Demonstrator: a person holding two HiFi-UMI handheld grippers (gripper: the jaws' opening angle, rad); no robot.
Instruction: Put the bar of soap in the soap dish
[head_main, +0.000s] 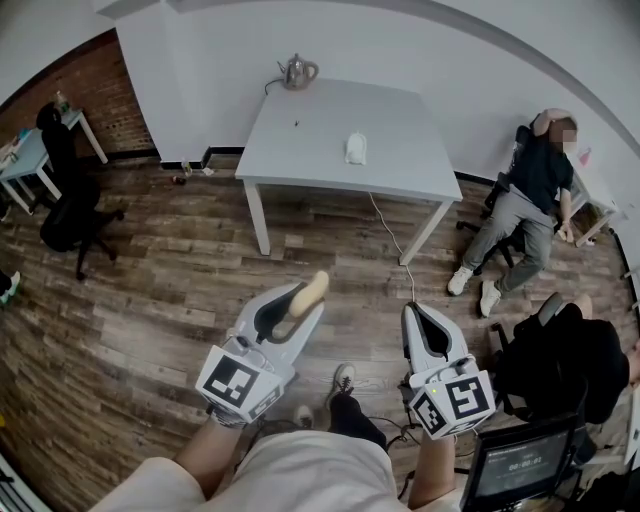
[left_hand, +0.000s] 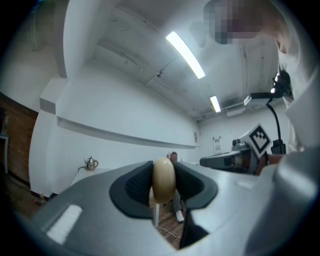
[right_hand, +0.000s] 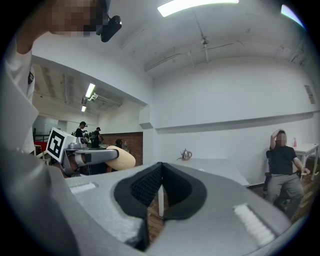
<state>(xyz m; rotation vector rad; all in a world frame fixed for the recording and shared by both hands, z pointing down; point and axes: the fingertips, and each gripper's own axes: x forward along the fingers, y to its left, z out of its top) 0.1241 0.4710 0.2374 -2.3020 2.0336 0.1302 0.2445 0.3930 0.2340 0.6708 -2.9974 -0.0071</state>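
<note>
Pointing toward the table (head_main: 300, 150), soap bar (head_main: 310, 291) juts lengthwise from left gripper (head_main: 298, 306).

White table (head_main: 400, 130) bearing kettle (head_main: 297, 71), soap dish (head_main: 356, 148)

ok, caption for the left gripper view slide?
Left tongs shut on the bar of soap, pointed at the white table and kettle; right tongs alongside.

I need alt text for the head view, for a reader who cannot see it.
The left gripper holds a tan bar of soap above a wooden floor, beside the shut, empty right gripper. Ahead stands a white table with a kettle and a small white object.
</note>
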